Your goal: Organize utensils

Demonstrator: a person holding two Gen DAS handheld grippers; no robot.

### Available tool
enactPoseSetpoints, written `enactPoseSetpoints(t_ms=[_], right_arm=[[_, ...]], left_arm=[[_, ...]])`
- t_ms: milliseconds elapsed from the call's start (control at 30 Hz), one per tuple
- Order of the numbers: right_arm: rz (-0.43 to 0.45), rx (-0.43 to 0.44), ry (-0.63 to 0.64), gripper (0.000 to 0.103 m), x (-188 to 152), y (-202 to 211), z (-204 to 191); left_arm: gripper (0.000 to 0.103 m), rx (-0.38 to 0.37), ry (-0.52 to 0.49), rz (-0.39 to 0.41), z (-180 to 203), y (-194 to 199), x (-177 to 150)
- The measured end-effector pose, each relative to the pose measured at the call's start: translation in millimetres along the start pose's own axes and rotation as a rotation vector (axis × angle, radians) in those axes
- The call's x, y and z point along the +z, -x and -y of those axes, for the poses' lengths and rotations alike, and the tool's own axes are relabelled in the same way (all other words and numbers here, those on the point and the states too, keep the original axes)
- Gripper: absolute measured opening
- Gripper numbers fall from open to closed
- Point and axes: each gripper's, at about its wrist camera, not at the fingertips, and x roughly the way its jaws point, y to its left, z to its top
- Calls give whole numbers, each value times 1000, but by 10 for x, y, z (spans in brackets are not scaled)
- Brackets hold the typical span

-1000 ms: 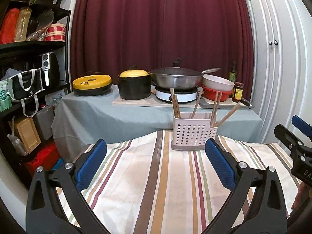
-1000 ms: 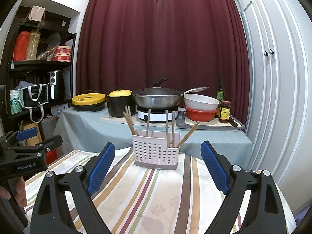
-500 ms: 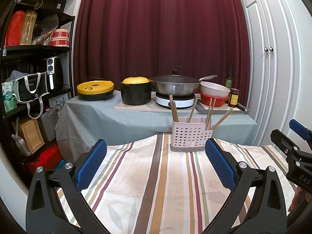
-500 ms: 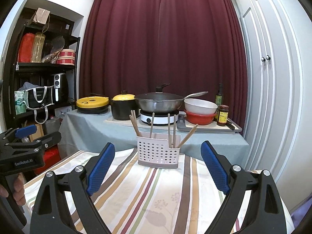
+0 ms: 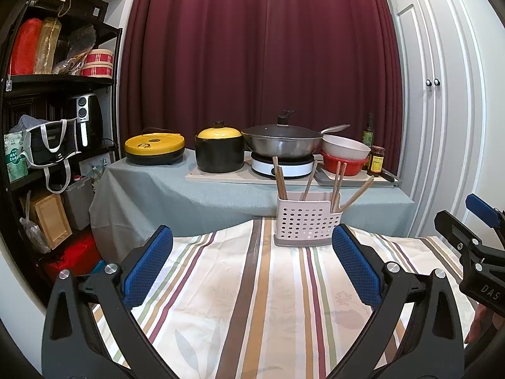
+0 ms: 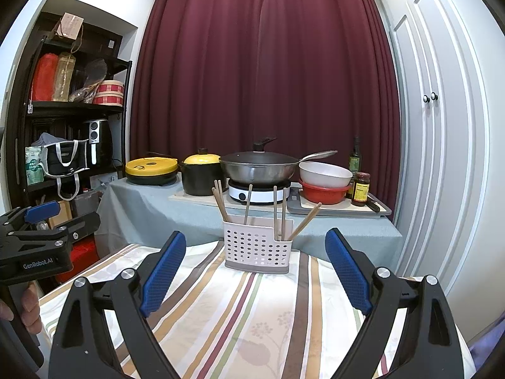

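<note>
Left claw (image 5: pixel 252 259): blue-padded black two-finger gripper, spread wide, nothing in it.
Right claw (image 6: pixel 255 265): same build, also wide and empty, over the striped tablecloth (image 6: pixel 240 315).
Holder: pale perforated plastic utensil caddy (image 6: pixel 256 249), dead ahead at the cloth's far edge; right claw lined up squarer, probably nearer.
Sticks: wooden chopsticks (image 6: pixel 247 203), long axis roughly upright, tips up, fanned; rightmost one leaning right.
</note>
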Motion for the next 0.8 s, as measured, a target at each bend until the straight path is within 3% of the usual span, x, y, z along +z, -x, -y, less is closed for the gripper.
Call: enactPoseSetpoints(t_ms=[800], right_arm=[[0, 5, 8, 87, 37, 67, -60]], left_arm=[[98, -2, -9, 12, 74, 55, 58]])
